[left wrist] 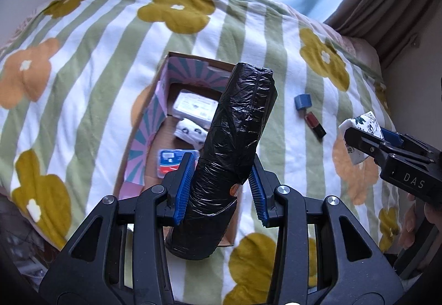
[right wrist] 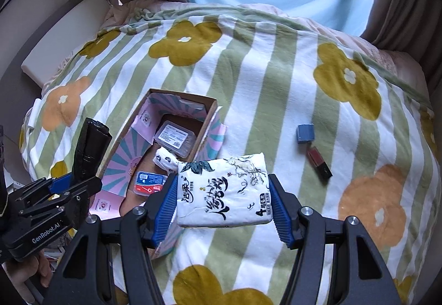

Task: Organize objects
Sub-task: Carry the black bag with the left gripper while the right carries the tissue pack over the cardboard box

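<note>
My left gripper (left wrist: 221,189) is shut on a black plastic bag roll (left wrist: 234,144) and holds it above the open cardboard box (left wrist: 143,133); the roll also shows in the right wrist view (right wrist: 89,150). My right gripper (right wrist: 222,200) is shut on a white tissue pack (right wrist: 223,191) with black writing, held just right of the box (right wrist: 210,108). The pack also shows in the left wrist view (left wrist: 359,125). Inside the box lie a clear plastic case (right wrist: 174,139), a small white patterned pack (right wrist: 165,161) and a blue-red packet (right wrist: 147,182).
A blue cube (right wrist: 305,133) and a dark red lipstick-like block (right wrist: 319,161) lie on the striped flower blanket (right wrist: 262,83) to the right of the box. Curtains (right wrist: 400,0) hang behind the bed, and a white board (right wrist: 63,28) stands at the left.
</note>
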The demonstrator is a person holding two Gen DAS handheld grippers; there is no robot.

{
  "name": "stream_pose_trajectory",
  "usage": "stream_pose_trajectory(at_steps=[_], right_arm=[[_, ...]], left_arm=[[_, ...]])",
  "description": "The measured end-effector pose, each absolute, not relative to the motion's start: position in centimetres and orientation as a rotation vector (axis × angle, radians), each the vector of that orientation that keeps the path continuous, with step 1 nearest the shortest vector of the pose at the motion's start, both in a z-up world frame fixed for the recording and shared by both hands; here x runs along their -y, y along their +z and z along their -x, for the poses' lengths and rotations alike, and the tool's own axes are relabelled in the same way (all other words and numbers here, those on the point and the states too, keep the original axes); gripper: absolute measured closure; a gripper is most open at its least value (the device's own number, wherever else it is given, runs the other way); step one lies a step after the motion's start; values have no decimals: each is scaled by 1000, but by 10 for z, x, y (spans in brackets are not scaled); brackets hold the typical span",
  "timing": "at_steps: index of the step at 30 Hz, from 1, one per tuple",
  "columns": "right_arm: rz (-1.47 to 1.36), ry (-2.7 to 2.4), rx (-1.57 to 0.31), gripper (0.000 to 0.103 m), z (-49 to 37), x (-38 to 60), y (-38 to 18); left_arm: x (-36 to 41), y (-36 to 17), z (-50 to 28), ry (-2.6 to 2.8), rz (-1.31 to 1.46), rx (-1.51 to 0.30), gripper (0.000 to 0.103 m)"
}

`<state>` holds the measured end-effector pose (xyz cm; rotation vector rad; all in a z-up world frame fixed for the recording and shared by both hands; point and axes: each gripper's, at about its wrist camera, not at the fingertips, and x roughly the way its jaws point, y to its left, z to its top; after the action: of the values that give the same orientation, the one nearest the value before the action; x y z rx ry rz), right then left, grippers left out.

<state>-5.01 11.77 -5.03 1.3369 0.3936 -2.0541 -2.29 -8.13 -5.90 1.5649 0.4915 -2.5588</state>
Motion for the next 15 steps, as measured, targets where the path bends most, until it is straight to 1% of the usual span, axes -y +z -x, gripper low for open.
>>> stream_pose_trajectory(at_steps=[7, 15], right_arm=[[-1343, -1979, -493, 45, 54, -43, -83], [-1388, -1947, -559, 45, 78, 20, -136]], left_arm=[[128, -97, 33, -2486, -1616, -553, 67], [158, -159, 57, -2405, -1707, -639, 67]])
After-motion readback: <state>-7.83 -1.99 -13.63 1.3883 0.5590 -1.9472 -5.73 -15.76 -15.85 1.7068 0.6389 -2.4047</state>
